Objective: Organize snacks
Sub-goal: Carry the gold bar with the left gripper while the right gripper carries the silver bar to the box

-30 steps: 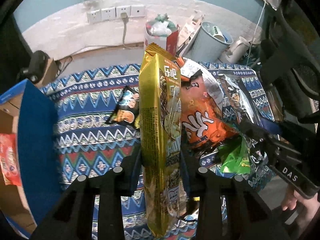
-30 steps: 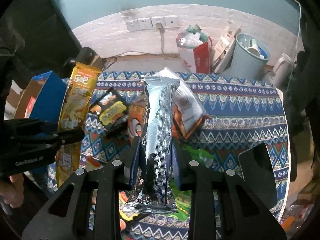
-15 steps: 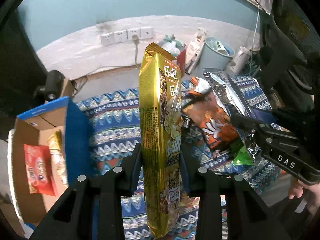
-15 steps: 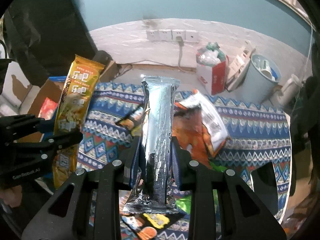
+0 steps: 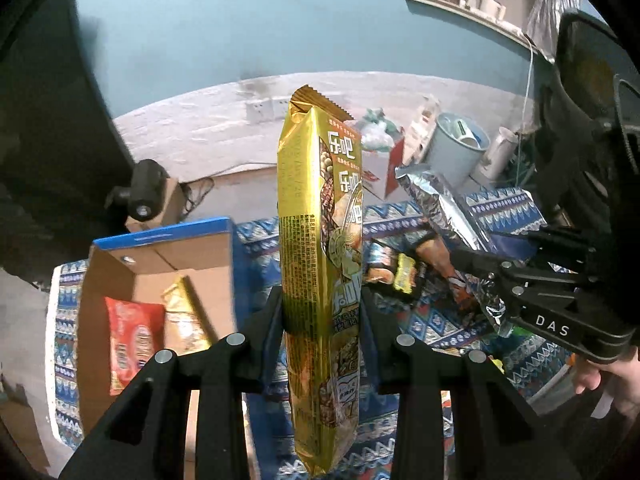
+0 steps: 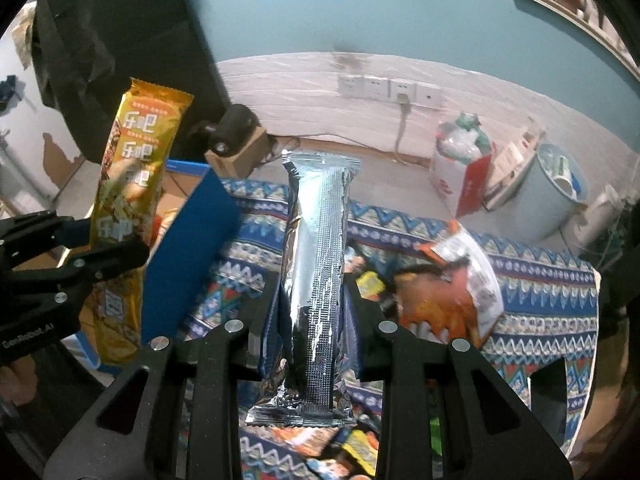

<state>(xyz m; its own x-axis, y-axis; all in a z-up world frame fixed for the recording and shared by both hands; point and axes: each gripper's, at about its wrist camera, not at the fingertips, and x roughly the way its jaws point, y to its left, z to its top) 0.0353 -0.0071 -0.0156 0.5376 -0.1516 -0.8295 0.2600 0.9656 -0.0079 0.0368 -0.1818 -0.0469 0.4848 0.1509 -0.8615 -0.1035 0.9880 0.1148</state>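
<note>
We had both grippers loaded and in the air. The left gripper point(image 5: 322, 312) had its jaws pinching a long gold snack packet point(image 5: 320, 240) around its lower half, so the packet stood upright above the bench. The right gripper point(image 6: 316, 312) had its jaws pinching a silver foil packet point(image 6: 316, 264) the same way, its crimped end hanging below the jaws.

We judged the sorting to be partly done. The cardboard box point(image 5: 160, 264) with the blue flap, standing at the left end of the bench point(image 5: 508, 208), already held a red packet point(image 5: 134, 344) and a gold packet point(image 5: 186, 320) lying side by side on its floor. Neither held packet was over the box opening yet, as far as we could tell; the gold one was nearer to it.

Much was left. An orange bag point(image 6: 448, 296) and a scatter of small packets point(image 5: 396, 274) lay on the patterned cloth, and more wrappers showed below the right gripper.
</note>
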